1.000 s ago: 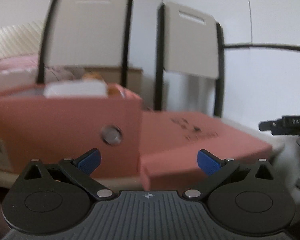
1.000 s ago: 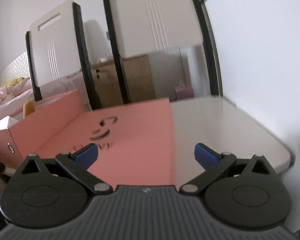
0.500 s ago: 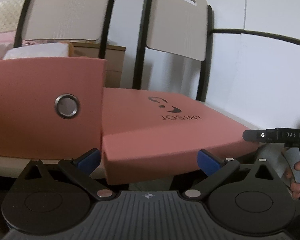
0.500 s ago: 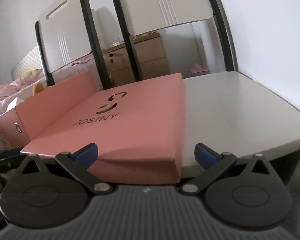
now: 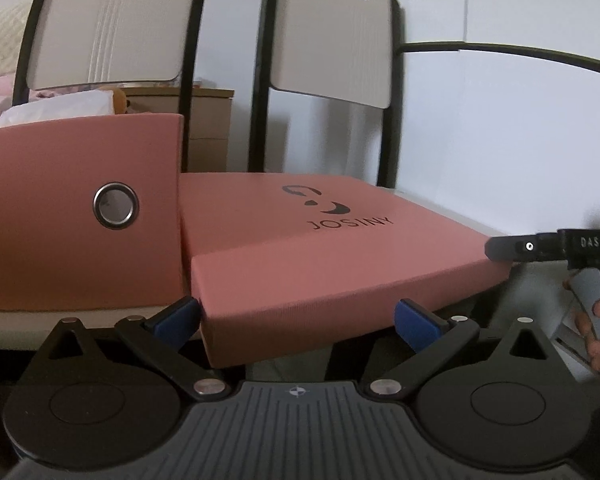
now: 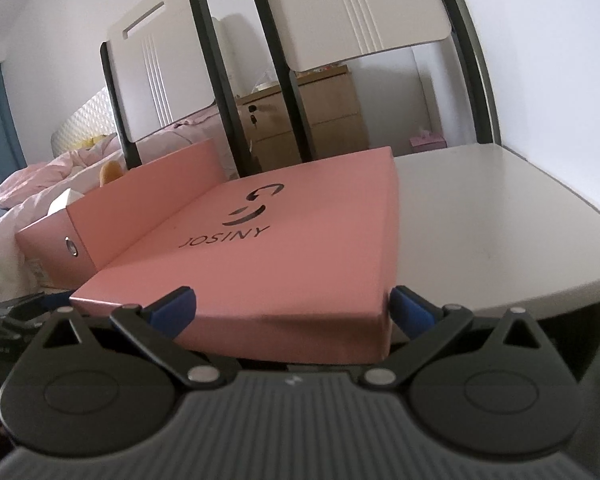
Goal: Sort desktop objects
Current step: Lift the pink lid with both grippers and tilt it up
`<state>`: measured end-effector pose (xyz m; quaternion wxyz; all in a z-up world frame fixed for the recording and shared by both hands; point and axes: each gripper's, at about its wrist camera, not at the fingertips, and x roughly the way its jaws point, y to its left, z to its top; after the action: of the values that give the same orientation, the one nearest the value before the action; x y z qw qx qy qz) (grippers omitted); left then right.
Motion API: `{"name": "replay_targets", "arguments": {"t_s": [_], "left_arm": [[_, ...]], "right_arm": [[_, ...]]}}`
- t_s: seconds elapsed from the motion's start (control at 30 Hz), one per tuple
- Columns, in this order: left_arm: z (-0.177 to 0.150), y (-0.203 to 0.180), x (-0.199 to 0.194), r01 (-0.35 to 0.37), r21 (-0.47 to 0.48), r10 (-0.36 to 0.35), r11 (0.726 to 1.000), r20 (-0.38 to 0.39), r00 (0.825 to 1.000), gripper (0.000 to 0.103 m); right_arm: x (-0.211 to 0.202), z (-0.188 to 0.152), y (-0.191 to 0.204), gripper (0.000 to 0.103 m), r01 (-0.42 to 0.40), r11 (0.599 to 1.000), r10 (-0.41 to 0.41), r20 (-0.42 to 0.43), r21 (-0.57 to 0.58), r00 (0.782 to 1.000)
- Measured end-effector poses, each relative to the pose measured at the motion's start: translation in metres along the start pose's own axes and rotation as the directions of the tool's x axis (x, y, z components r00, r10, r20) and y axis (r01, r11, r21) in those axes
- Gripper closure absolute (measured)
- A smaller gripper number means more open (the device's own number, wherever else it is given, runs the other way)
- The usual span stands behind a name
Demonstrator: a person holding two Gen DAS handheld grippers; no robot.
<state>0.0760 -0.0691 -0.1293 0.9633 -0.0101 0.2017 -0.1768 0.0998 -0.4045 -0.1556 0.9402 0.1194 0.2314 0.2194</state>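
A flat pink box lid marked JOSINY (image 5: pixel 300 240) (image 6: pixel 284 248) lies on the white table, its near corner sticking out past the table edge. Beside it on the left stands the taller pink box (image 5: pixel 76 216) (image 6: pixel 140 200) with a metal eyelet; white items and something orange show over its rim. My left gripper (image 5: pixel 296 318) is open, its blue fingertips level with the lid's near side face. My right gripper (image 6: pixel 290 306) is open, its fingertips on either side of the lid's front edge. The right gripper also shows at the right of the left wrist view (image 5: pixel 548 246).
The white table (image 6: pixel 500 216) stretches right of the lid. Two white chair backs with black frames (image 5: pixel 332 44) (image 6: pixel 356 4) stand behind the table. A wooden cabinet (image 6: pixel 312 116) and a bed with pink bedding (image 6: pixel 32 188) lie beyond.
Both grippers have dropped lower and come closer to the lid's near edge. The lid now fills the space between the open fingertips. Both stay open.
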Motion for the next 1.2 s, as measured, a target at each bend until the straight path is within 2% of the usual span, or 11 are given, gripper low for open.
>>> {"name": "replay_targets", "arguments": {"t_s": [0.33,0.5,0.7,0.73,0.8,0.87,0.93,0.97,1.03,1.13,1.2], "left_arm": [[-0.007,-0.004,-0.03,0.01,-0.031,-0.011,0.999,-0.022,1.0,0.0],[-0.004,0.015,-0.035,0.04,-0.14,-0.044,0.989,-0.024,0.999,0.0],[0.0,0.04,-0.041,0.077,-0.276,-0.085,0.958,-0.019,0.996,0.0],[0.001,0.048,-0.039,0.094,-0.323,-0.106,0.942,-0.018,0.994,0.0],[0.0,0.069,-0.03,0.143,-0.449,-0.169,0.882,-0.017,0.985,0.0],[-0.006,0.087,-0.018,0.175,-0.573,-0.232,0.801,-0.027,0.972,0.0],[-0.014,0.102,-0.004,0.176,-0.682,-0.28,0.71,-0.043,0.959,0.0],[-0.018,0.107,0.002,0.175,-0.717,-0.299,0.675,-0.049,0.953,0.0],[-0.021,0.109,0.01,0.175,-0.735,-0.313,0.655,-0.053,0.948,0.0],[-0.017,0.104,0.015,0.174,-0.712,-0.309,0.681,-0.063,0.949,0.0],[-0.015,0.1,0.018,0.173,-0.696,-0.308,0.697,-0.072,0.949,0.0]], "right_arm": [[-0.04,-0.02,0.013,0.0,-0.046,0.999,0.046,-0.013,-0.016,0.999],[-0.056,-0.027,0.018,0.0,-0.054,0.998,0.053,-0.019,-0.013,0.998],[-0.054,-0.022,-0.012,0.0,-0.044,0.975,0.044,0.006,0.216,0.999],[-0.05,-0.023,-0.019,0.0,-0.05,0.96,0.053,-0.002,0.277,0.999],[-0.042,-0.025,-0.032,0.0,-0.081,0.92,0.093,-0.01,0.384,0.996],[-0.033,-0.027,-0.043,0.0,-0.113,0.872,0.134,-0.011,0.477,0.991],[-0.025,-0.03,-0.052,0.0,-0.137,0.826,0.168,-0.007,0.547,0.986],[-0.022,-0.031,-0.055,0.0,-0.14,0.809,0.174,-0.004,0.571,0.985],[-0.017,-0.033,-0.061,0.0,-0.149,0.774,0.184,0.007,0.616,0.983],[-0.012,-0.033,-0.067,0.004,-0.173,0.735,0.202,0.031,0.655,0.979],[-0.01,-0.032,-0.068,0.018,-0.182,0.725,0.209,0.039,0.665,0.977]]}}
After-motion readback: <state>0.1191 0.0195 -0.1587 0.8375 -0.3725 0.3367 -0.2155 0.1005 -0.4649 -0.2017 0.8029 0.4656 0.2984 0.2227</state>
